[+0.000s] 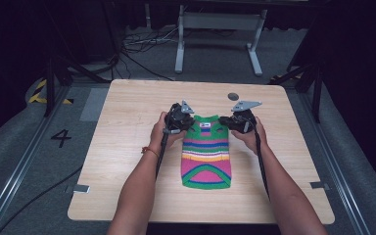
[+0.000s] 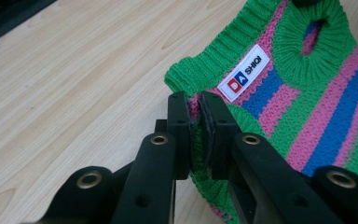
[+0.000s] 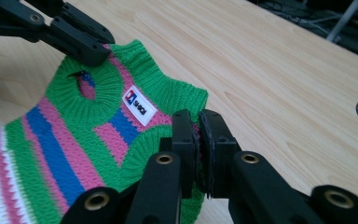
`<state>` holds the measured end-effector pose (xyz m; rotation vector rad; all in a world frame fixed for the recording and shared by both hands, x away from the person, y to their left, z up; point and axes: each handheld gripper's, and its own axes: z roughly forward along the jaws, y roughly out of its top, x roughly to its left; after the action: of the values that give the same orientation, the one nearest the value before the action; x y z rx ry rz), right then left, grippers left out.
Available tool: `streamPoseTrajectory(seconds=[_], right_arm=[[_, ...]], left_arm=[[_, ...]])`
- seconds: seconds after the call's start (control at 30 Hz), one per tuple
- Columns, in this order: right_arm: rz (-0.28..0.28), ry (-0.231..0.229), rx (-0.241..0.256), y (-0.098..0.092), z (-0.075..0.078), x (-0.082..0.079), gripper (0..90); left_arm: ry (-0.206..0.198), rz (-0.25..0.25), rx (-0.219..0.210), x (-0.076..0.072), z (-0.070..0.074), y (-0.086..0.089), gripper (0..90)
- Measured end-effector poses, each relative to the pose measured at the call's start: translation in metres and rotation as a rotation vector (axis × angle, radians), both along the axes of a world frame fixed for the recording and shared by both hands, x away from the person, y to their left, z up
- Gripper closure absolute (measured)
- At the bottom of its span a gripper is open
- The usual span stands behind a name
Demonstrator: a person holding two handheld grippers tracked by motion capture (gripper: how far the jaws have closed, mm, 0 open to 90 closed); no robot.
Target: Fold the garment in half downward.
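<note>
Your forearms enter at 6 o'clock, framing the striped sweater (image 1: 206, 152) lying flat mid-tabletop (image 1: 127, 127), neck toward 12. Your left gripper (image 2: 195, 108) has its fingers clamped on the sweater's 10 o'clock shoulder; your right gripper (image 3: 197, 122) has its fingers clamped on the 2 o'clock shoulder. A white label (image 2: 243, 73) sits below the collar.

Lab recording bay: bare wooden table (image 1: 127, 147) on grey carpet, floor rails (image 1: 17, 166), hazard tape (image 1: 39, 93), loose cables (image 1: 142, 44), dark surround.
</note>
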<state>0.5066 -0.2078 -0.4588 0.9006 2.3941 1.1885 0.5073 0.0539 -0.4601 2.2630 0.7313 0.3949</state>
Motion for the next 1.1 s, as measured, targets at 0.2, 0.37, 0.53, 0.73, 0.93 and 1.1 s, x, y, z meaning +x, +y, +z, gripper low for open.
streamPoseTrajectory(seconds=[0.2, 0.37, 0.53, 0.73, 0.93, 1.1], right_arm=[[0.038, -0.027, 0.018, 0.0, 0.005, -0.012, 85.0], [0.065, -0.041, 0.028, -0.003, 0.007, -0.021, 85.0], [0.092, -0.06, 0.054, -0.007, 0.01, -0.03, 85.0], [0.129, -0.083, 0.038, -0.009, 0.017, -0.04, 84.9], [0.173, -0.095, 0.04, -0.012, 0.023, -0.051, 84.9], [0.209, -0.107, 0.028, -0.013, 0.028, -0.06, 84.8]], left_arm=[[-0.033, -0.037, -0.004, -0.013, 0.006, 0.008, 83.0], [-0.049, -0.069, -0.027, -0.025, 0.01, 0.013, 82.9], [-0.082, -0.105, -0.028, -0.035, 0.017, 0.017, 82.9], [-0.104, -0.154, -0.016, -0.044, 0.023, 0.017, 82.7], [-0.129, -0.184, 0.008, -0.058, 0.027, 0.017, 82.2], [-0.15, -0.205, 0.018, -0.069, 0.029, 0.017, 82.0]])
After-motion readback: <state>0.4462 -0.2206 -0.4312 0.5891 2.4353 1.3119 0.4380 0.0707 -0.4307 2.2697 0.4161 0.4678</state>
